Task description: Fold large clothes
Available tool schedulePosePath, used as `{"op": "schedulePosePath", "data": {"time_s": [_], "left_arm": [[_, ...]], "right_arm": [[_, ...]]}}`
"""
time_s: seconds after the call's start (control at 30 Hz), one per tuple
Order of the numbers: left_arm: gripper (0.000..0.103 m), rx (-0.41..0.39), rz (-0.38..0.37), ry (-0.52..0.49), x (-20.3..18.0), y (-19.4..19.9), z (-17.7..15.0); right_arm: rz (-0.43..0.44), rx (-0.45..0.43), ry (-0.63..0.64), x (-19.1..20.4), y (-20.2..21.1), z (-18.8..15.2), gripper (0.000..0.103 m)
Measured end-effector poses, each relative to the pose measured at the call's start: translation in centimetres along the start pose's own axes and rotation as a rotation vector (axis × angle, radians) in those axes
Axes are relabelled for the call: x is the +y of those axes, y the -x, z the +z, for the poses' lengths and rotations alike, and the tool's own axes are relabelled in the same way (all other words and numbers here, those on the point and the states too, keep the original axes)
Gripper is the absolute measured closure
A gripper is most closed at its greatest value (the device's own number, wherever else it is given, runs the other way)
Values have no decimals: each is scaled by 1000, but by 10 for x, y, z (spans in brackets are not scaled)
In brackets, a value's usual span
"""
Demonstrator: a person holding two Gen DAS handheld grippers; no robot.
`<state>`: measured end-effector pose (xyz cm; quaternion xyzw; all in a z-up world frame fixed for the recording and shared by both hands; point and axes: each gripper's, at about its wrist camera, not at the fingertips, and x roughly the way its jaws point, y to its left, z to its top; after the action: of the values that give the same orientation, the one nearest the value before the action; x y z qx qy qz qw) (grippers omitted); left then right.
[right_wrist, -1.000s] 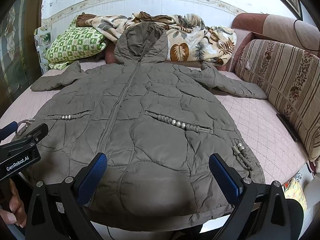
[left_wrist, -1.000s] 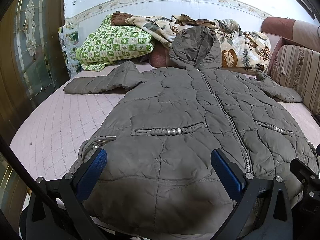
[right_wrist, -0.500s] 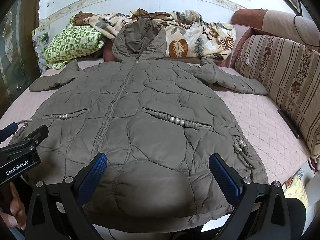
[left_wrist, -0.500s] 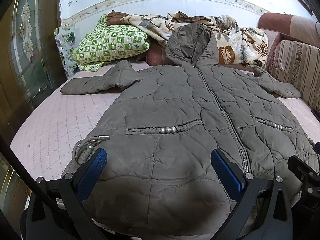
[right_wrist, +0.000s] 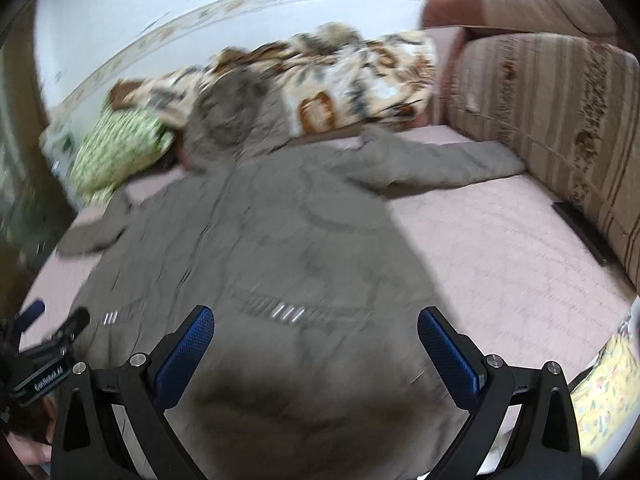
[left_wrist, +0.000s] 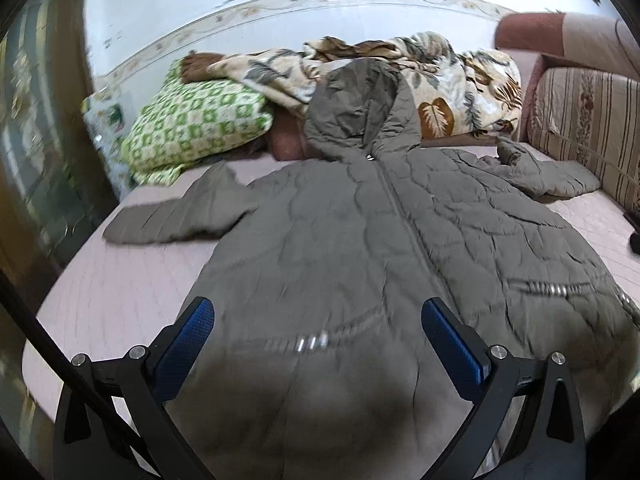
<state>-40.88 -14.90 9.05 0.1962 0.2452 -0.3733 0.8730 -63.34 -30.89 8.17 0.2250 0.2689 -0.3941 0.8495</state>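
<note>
Right wrist view is smearing badly: jacket (right_wrist: 256, 248) quilting and blanket (right_wrist: 360, 76) print unreadable. My left claw (right_wrist: 48, 332) is getting cut off by that frame's left edge. Jacket hem is hiding behind my claw bodies in both views.

grey-brown quilted coat (left_wrist: 360, 240), pink bedcover (left_wrist: 132, 280), green-and-white checked pillow (left_wrist: 196, 128), leaf-print blanket (left_wrist: 460, 92), striped cushion (right_wrist: 560, 128).
</note>
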Motion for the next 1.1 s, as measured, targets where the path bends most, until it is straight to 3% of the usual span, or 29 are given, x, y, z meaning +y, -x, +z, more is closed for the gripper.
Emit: {"op": "schedulePosePath", "data": {"time_s": [0.13, 0.33, 0.5, 0.6, 0.67, 0.8, 0.97, 1.1], "left_arm": [[0, 14, -22, -40, -19, -35, 26], [0, 73, -77, -42, -24, -67, 20], [0, 74, -108, -48, -25, -76, 25], [0, 86, -119, -49, -28, -81, 25], [0, 90, -129, -48, -28, -83, 25], [0, 93, -133, -34, -25, -87, 27], [0, 117, -139, -12, -20, -95, 27], [0, 116, -143, -21, -21, -97, 27]], "right_arm": [[19, 2, -130, -53, -14, 45, 0], [74, 22, -460, -161, -50, 87, 0], [24, 38, -579, -238, -86, 115, 2], [-4, 32, -651, -278, -106, 132, 13], [-21, 22, -685, -297, -120, 141, 22], [-98, 18, -733, -330, -157, 158, 24], [-158, 22, -791, -357, -203, 163, 39], [-212, 13, -797, -370, -232, 167, 41]]}}
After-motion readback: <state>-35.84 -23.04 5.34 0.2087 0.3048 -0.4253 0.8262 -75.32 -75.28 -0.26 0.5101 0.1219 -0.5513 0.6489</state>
